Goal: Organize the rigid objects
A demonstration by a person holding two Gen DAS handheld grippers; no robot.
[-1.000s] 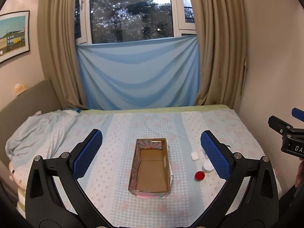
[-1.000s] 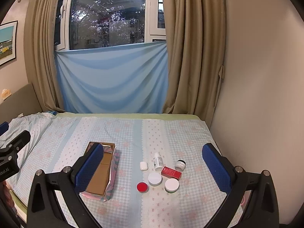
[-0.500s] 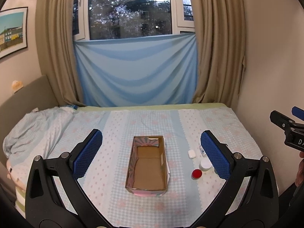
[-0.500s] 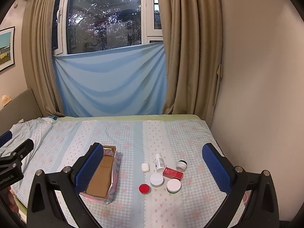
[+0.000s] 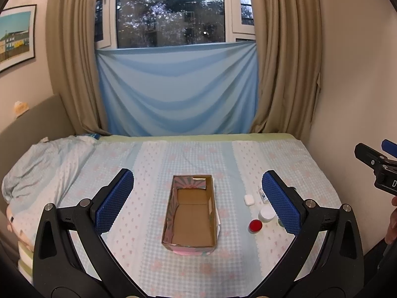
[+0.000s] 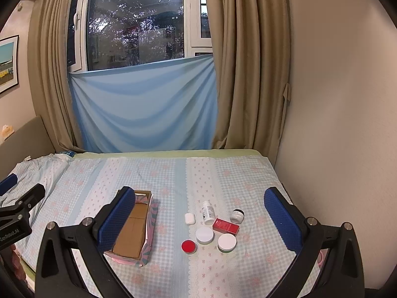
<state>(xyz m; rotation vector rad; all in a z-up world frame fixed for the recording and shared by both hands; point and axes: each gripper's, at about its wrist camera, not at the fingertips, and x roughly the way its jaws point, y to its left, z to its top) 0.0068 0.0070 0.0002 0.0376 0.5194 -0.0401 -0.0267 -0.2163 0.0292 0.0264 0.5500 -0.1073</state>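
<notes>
From where I run the rig, my left gripper [image 5: 197,204] hangs above the bed [image 5: 153,164] with its blue pads spread wide and nothing between them, framing an open cardboard box [image 5: 191,213] that sits empty on the checked bedspread, its long side running away from the camera. To the left of the box a rumpled duvet [image 5: 42,164] lies bunched against the headboard. Just right of the box, in the left wrist view, I see a small white case [image 5: 249,199], a red-lidded tin [image 5: 255,225] and a white-lidded jar [image 5: 266,214], partly hidden behind the right pad. My right gripper [image 6: 199,219] also hangs high over the bed, fingers wide apart and empty. Its view shows the box [image 6: 132,226] at the left, partly behind the left pad, then the cluster well apart from it: the white case [image 6: 190,218], the red tin [image 6: 188,246], a white bottle [image 6: 208,212] lying on its side, the flat white-lidded jar [image 6: 204,235], a red carton [image 6: 225,226], a second white-lidded jar [image 6: 226,242] and a small jar with a dark cap [image 6: 237,216]. All the items rest on the bedspread, none in the box. A blue cloth [image 6: 144,104] hangs across the window behind, flanked by tan curtains [image 6: 248,62].
</notes>
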